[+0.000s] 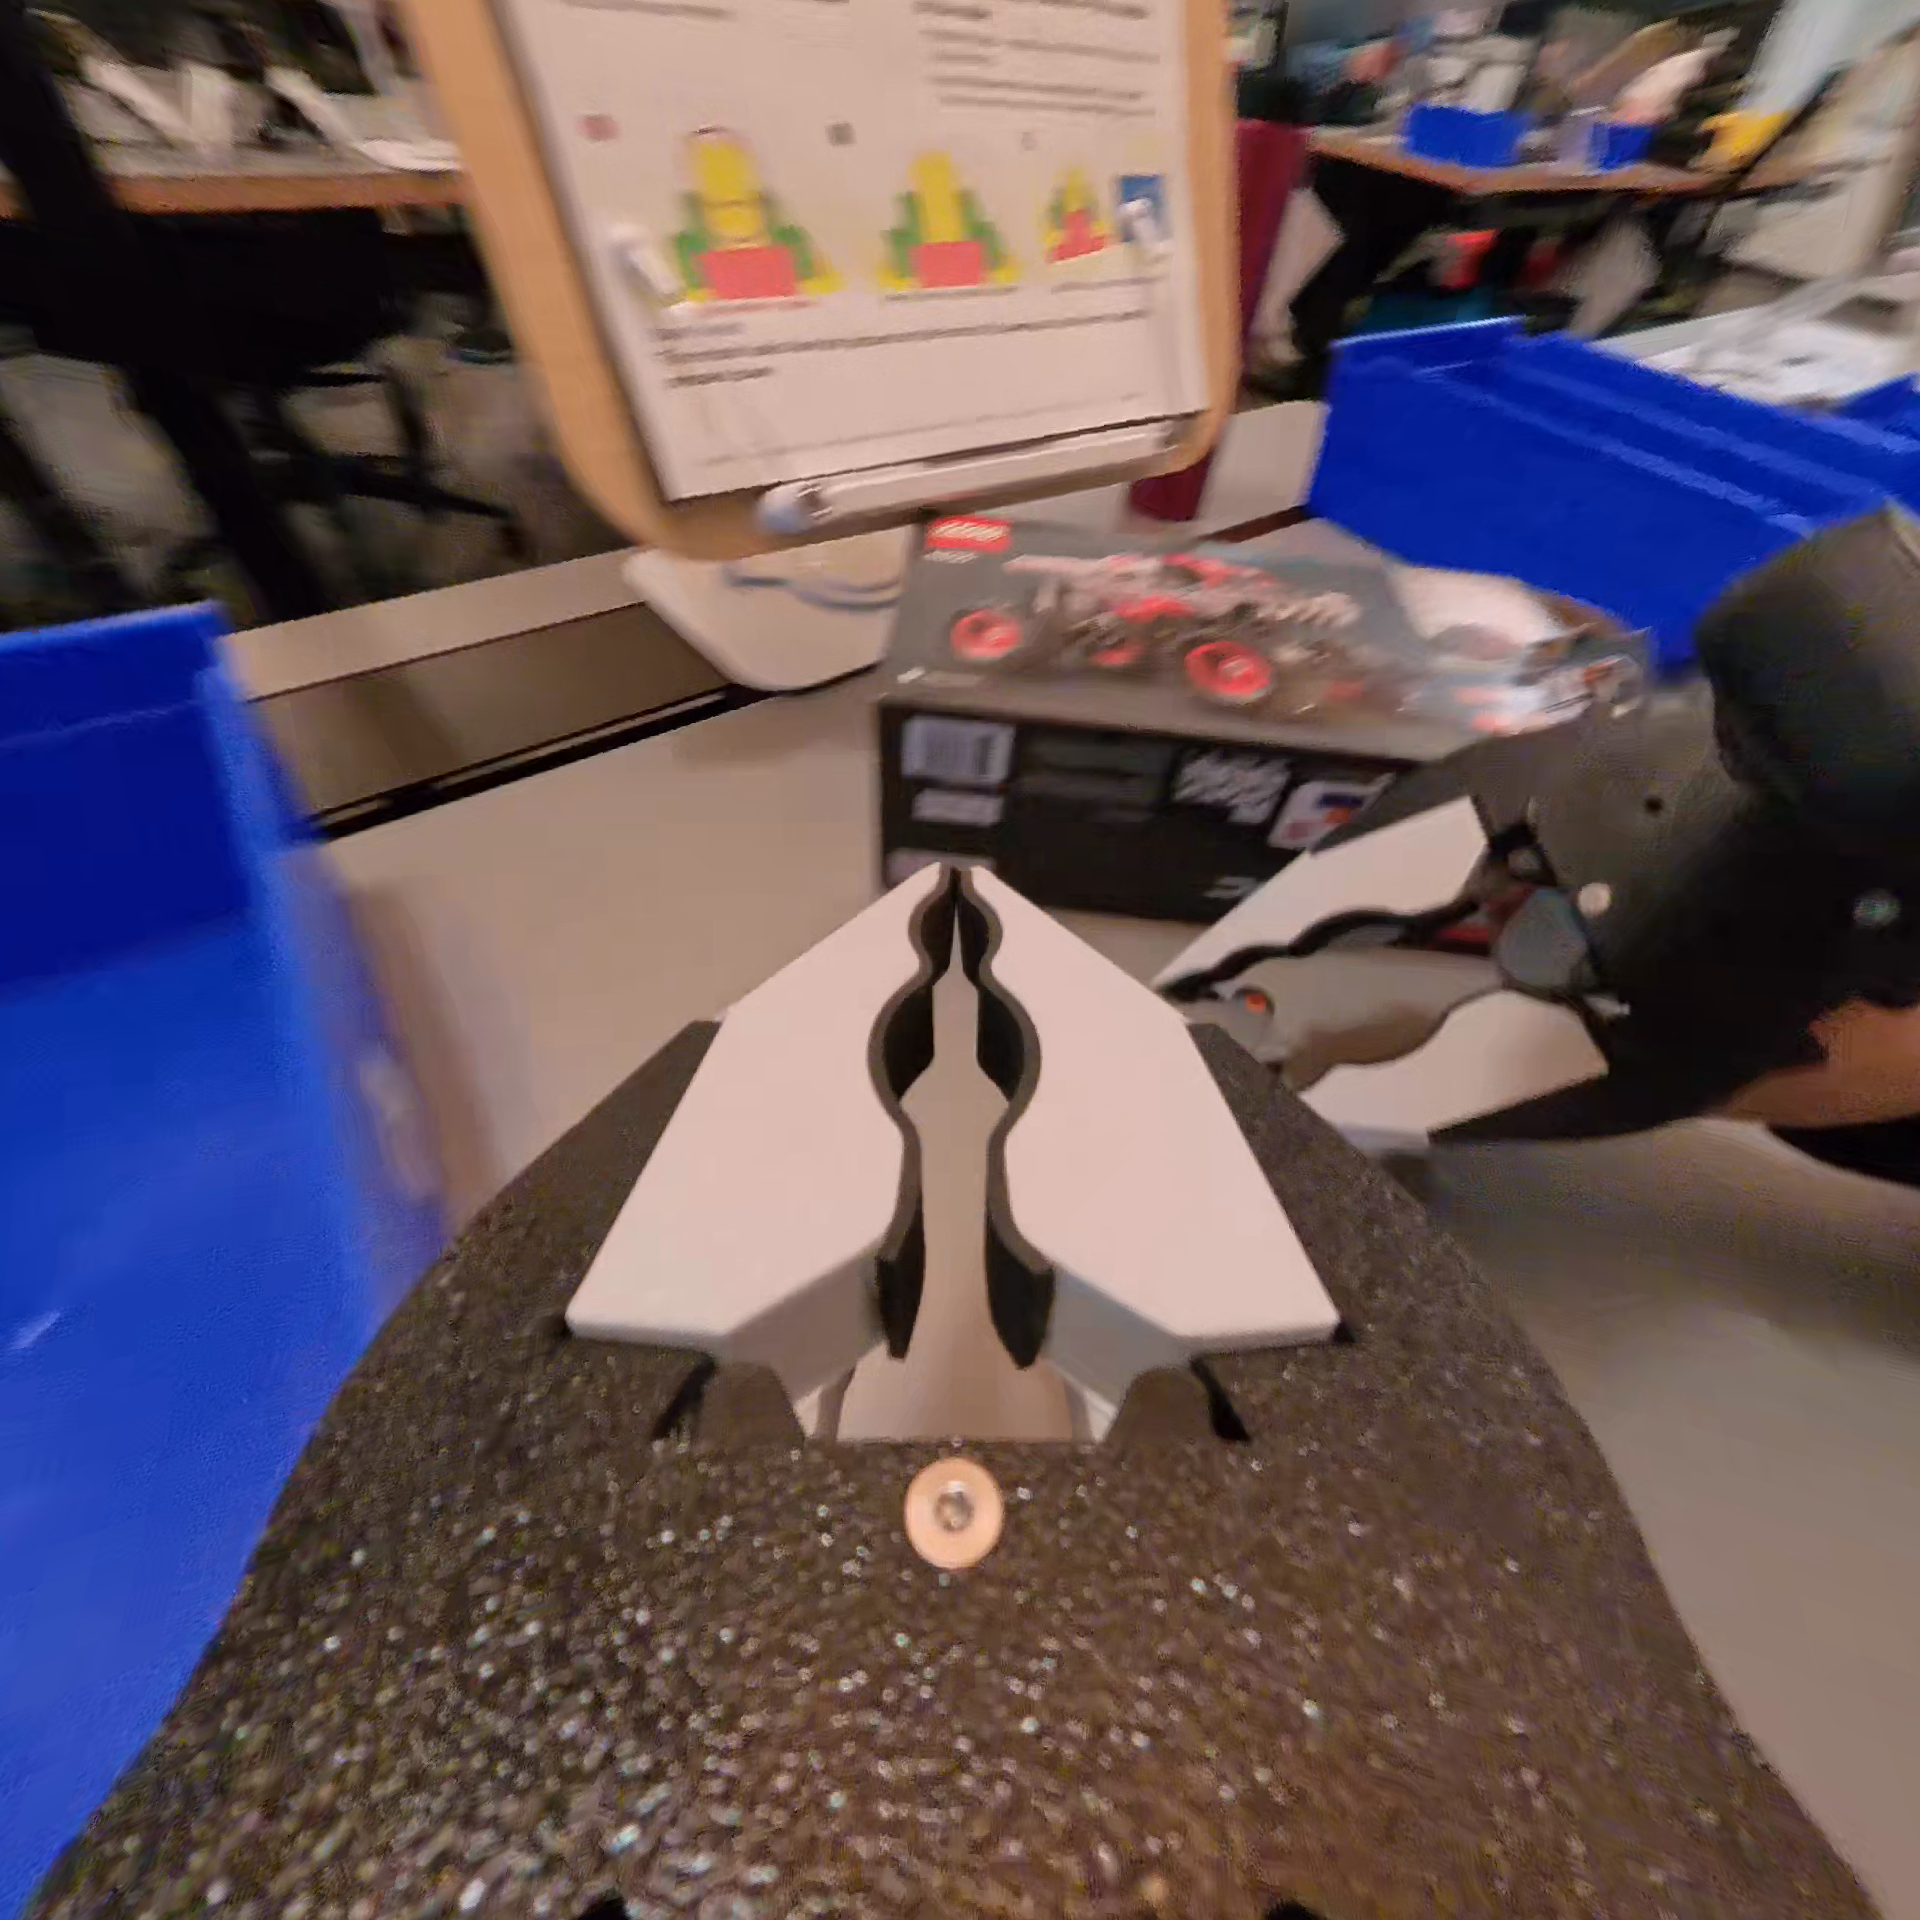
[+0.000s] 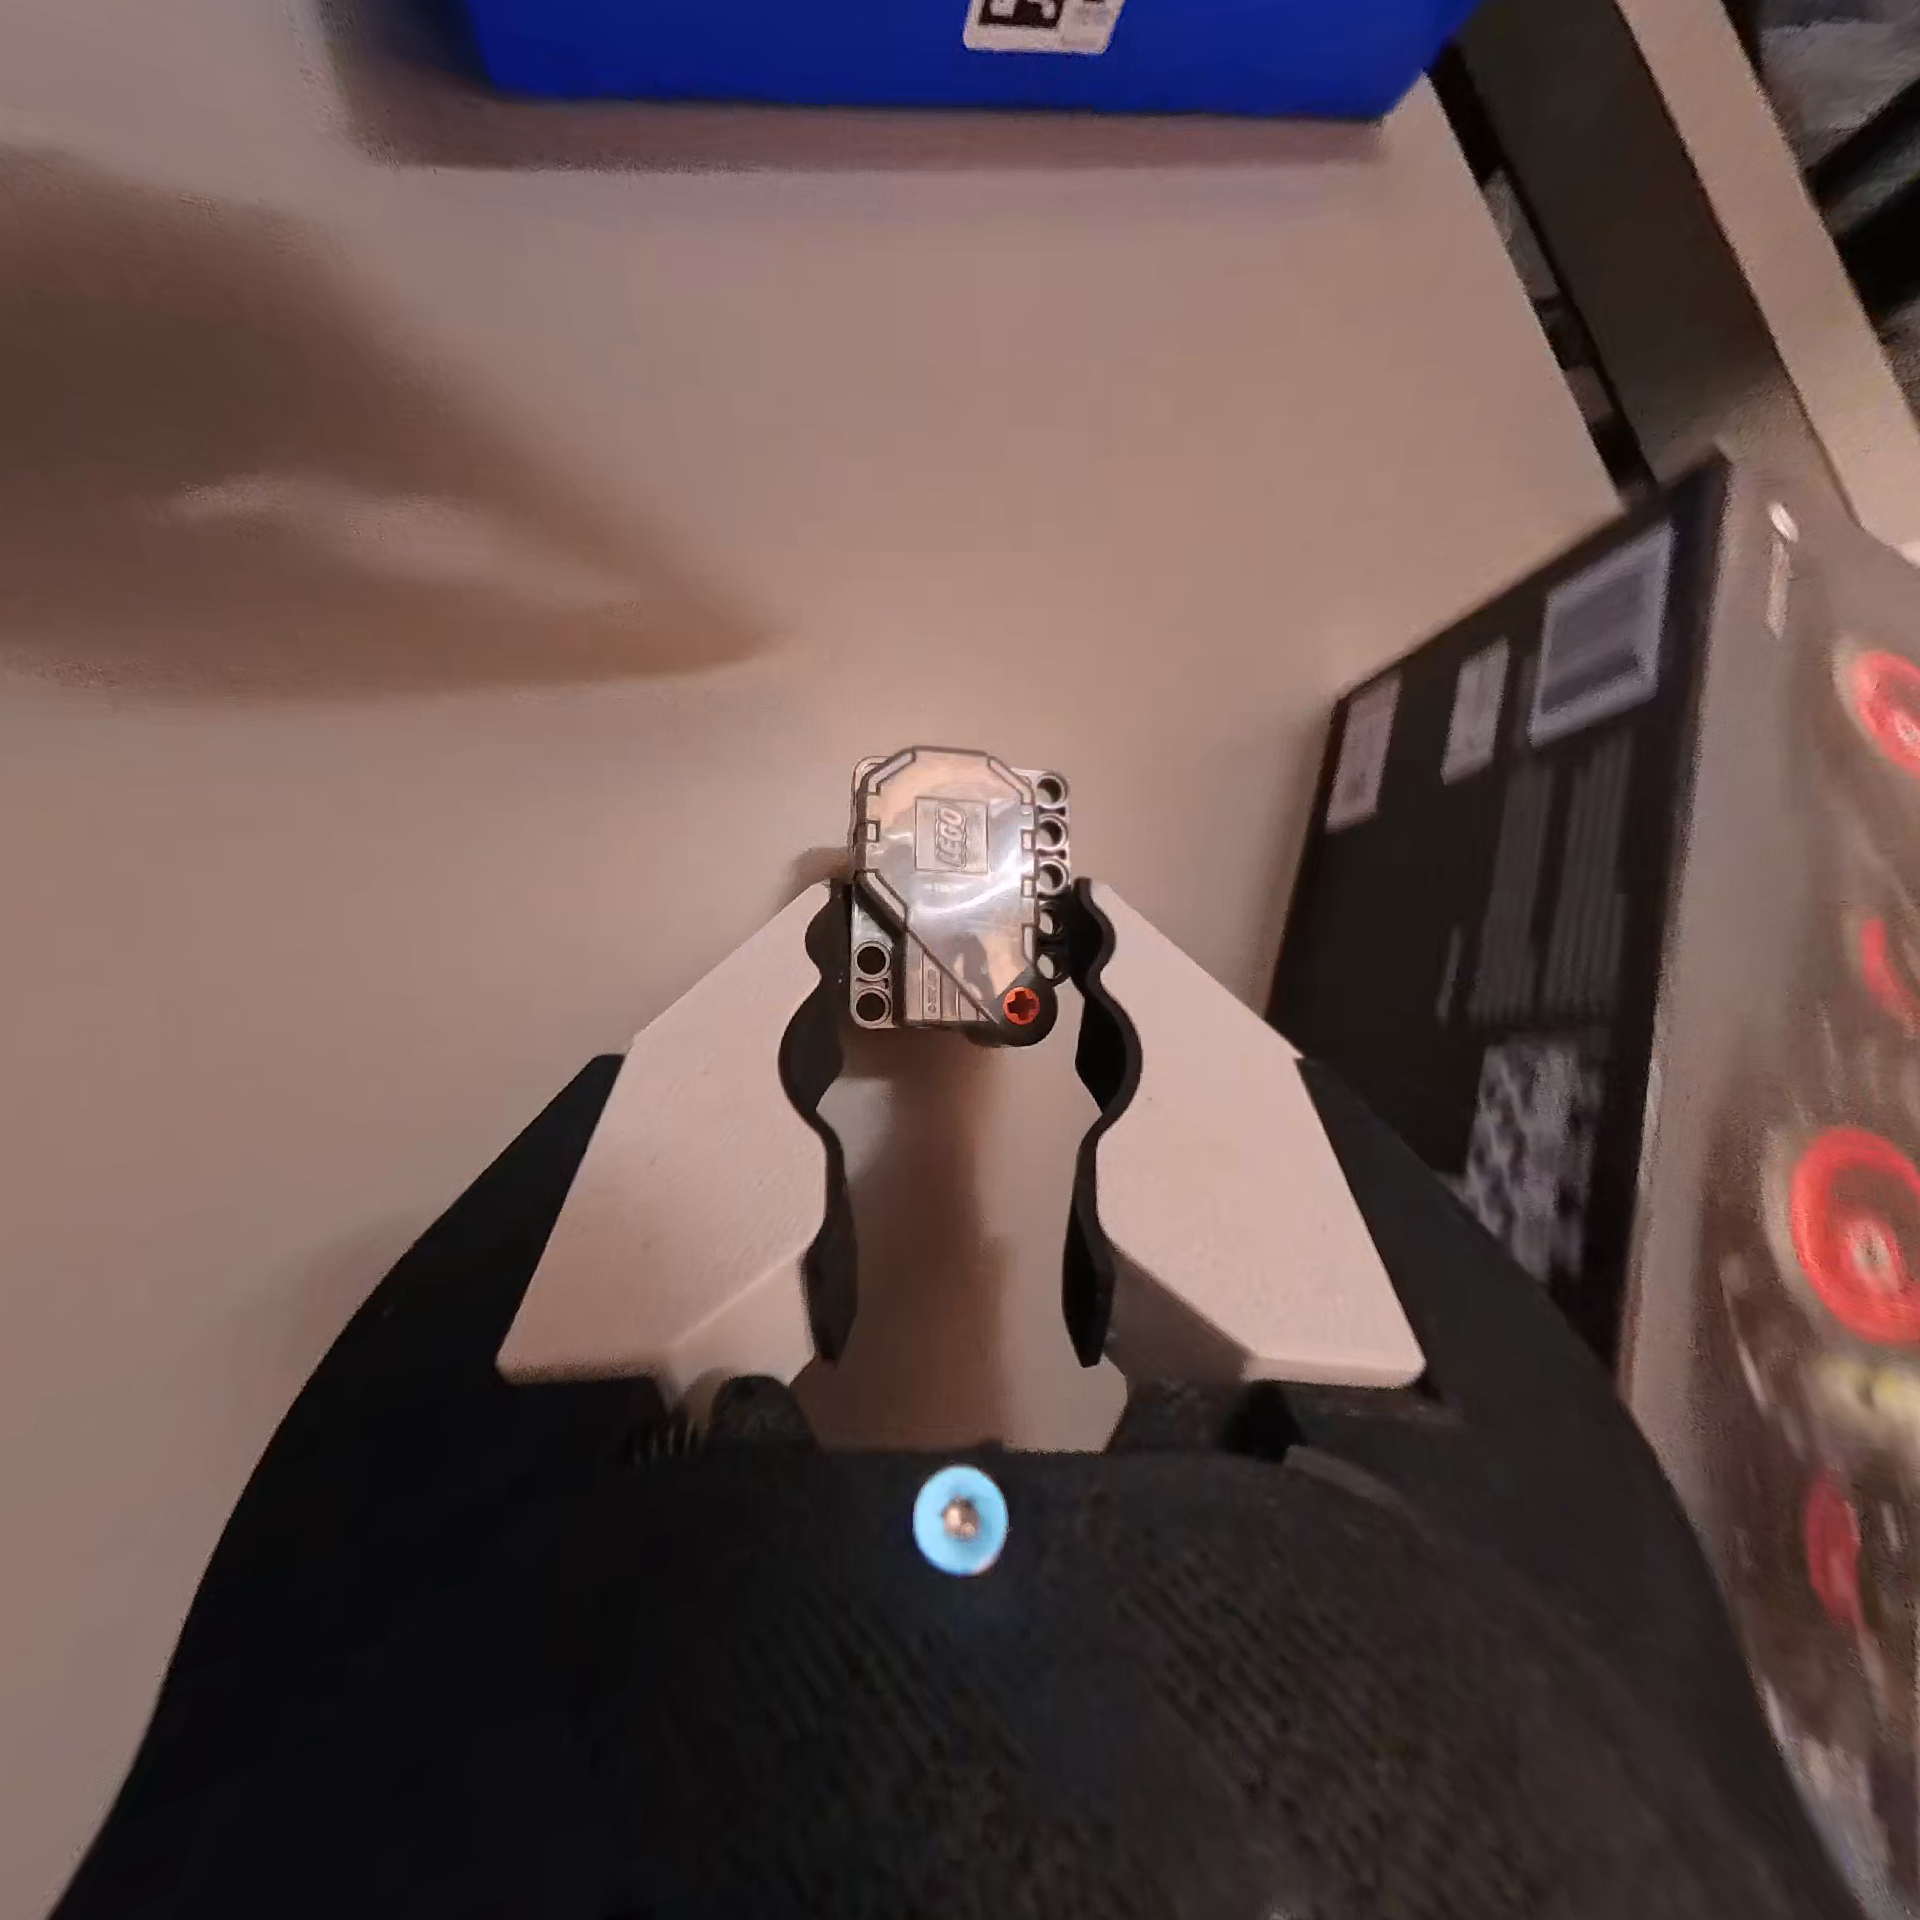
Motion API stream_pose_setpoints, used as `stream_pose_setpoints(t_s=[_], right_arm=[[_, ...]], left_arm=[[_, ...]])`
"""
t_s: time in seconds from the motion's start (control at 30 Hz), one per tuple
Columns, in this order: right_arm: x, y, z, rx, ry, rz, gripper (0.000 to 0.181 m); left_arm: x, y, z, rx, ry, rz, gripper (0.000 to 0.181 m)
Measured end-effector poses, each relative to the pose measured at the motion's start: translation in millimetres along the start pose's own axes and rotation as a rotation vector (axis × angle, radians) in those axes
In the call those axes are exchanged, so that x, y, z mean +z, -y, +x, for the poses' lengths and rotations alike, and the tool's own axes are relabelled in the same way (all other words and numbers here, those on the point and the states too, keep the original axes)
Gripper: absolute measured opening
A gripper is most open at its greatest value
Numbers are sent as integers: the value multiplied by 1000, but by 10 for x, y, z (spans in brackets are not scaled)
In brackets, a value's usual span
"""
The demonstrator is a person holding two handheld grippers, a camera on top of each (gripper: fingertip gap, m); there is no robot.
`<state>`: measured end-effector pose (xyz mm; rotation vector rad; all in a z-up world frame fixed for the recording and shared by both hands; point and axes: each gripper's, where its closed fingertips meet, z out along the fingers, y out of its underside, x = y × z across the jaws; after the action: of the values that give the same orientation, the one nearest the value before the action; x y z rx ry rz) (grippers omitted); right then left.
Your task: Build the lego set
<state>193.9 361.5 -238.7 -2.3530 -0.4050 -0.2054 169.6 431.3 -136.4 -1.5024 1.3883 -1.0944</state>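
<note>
My right gripper is shut on a grey lego motor block with pin holes down its sides and an orange axle socket at one corner. It holds the block just above the table, beside the dark lego box. In the left wrist view the right gripper shows at the right, pointing left, with the grey block between its tips. My left gripper is shut and empty, its tips touching, in front of the lego box.
A blue bin stands close at the left, another blue bin at the back right. A wooden-framed stand with an instruction sheet stands behind the box. A blue bin lies ahead in the right wrist view. Tip to tip, the grippers are about 12 centimetres apart.
</note>
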Motion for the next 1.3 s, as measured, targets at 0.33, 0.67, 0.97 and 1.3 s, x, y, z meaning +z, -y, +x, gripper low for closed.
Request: stream_pose_setpoints(t_s=[0.33, 0.67, 0.97, 1.3], right_arm=[[990, 929, 97, 137, -33, 8, 41], [844, 1062, 563, 184, -181, 11, 41], [1127, 2440, 799, -23, -13, -29, 41], [2179, 2325, 772, -308, 63, -324, 41]], left_arm=[[-670, -63, -580, 83, 359, 158, 0], [-1013, -203, -754, 19, 339, 111, 0], [-1183, -254, -887, -139, 237, 90, 0], [-1233, -362, -1085, -225, 210, 129, 0]])
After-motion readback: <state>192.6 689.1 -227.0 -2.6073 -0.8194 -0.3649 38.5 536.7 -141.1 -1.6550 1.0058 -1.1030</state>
